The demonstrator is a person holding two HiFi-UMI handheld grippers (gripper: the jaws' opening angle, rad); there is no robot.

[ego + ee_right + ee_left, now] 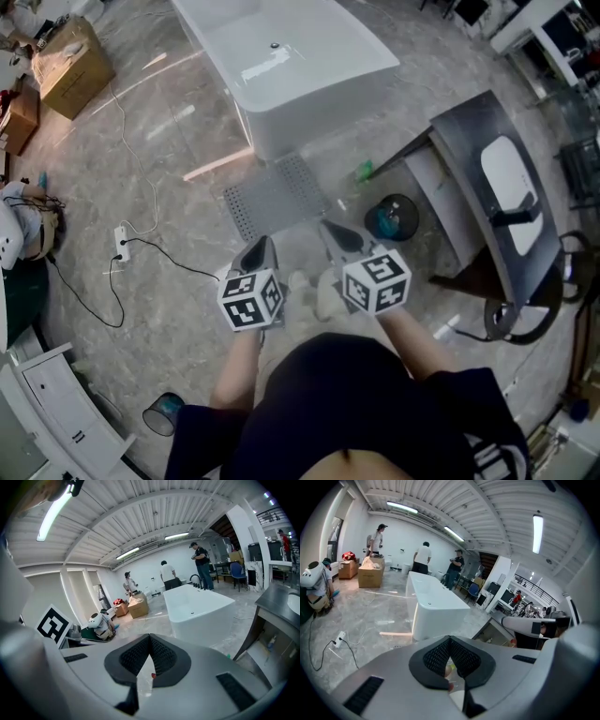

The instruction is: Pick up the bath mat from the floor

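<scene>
The bath mat (277,195) is a grey mat full of small holes. It lies flat on the marble floor just in front of the white bathtub (291,56). Both grippers are held close to my body, above the floor and short of the mat, with their jaws pointing toward it. My left gripper (259,251) has its jaws together with nothing in them; in the left gripper view the pads (440,656) meet at the tip. My right gripper (341,236) is shut and empty too, its pads (161,654) touching at the tip. Neither gripper touches the mat.
A dark vanity with a white basin (487,187) stands at the right, with a teal bin (392,217) and a green bottle (364,171) beside it. A power strip with cables (122,242) lies at the left, a cardboard box (70,66) further off. People (423,557) stand beyond the tub.
</scene>
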